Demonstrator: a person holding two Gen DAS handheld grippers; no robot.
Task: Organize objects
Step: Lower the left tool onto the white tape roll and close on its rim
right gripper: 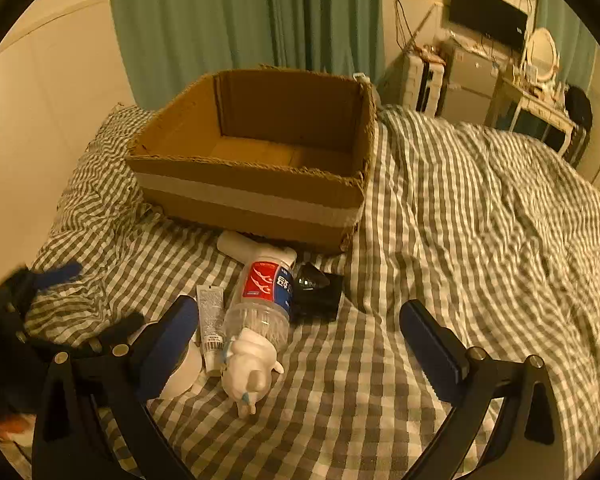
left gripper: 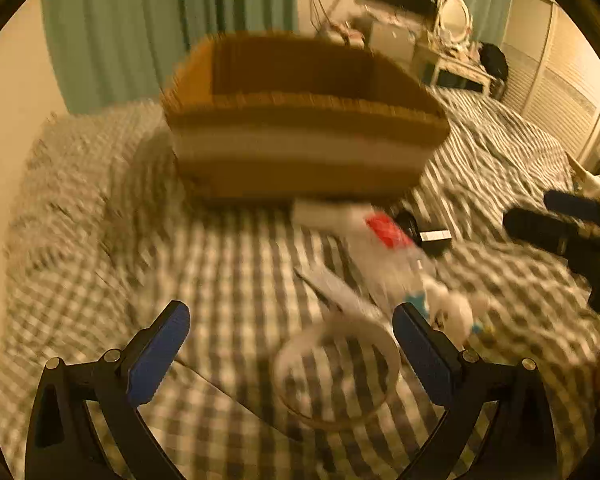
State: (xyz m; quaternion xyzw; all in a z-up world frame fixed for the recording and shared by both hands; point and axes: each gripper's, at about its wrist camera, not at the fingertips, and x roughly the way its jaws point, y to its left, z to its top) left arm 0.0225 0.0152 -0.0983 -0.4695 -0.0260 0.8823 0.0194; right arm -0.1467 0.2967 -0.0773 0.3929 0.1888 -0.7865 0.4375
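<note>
Lying beside the cardboard box (right gripper: 252,200) — bottle (right gripper: 264,300), tube (right gripper: 211,318) — both tongs agape.

Matt corrugated cardboard box (right gripper: 252,184), wrinkled checked cloth bedcover (right gripper: 460,240), clear glossy plastic bottle (right gripper: 262,300)

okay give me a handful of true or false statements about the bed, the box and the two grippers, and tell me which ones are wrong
1. The cardboard box is already full of items. False: its inside shows only bare cardboard.
2. The plastic bottle lies on its side on the checked bedspread. True.
3. The right gripper is shut on the bottle. False: its fingers are spread apart with nothing between them.
4. A white toy figure lies by the bottle's clear end. True.
5. The left gripper is open above a white ring. True.
6. The box sits on the floor. False: it rests on the bed.
</note>
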